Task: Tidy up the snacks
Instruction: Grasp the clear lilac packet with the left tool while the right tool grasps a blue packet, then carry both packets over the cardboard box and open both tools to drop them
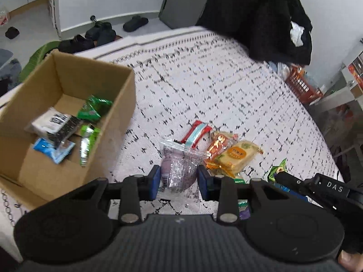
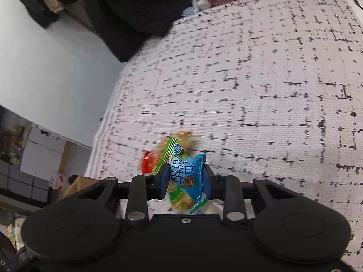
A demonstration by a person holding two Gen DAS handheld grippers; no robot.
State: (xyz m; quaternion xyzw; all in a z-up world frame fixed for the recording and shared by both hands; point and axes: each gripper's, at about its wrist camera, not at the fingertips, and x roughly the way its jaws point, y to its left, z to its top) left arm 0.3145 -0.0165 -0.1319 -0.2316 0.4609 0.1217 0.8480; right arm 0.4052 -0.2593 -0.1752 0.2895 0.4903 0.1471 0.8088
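Pads of my left gripper pinched a clear packet with a purple snack, held just above the patterned bedspread. My right gripper was pressed onto a blue-wrapped sweet, with a green wrapper against it that may have been caught in the same grip. Beyond my left claw, a red bar, an orange packet and a yellow biscuit pack lay in a cluster near the middle of the bedspread. At its left edge stood the cardboard box, already holding several packets. By my reckoning the sorting was partly done, with the two held items and that cluster left to box.
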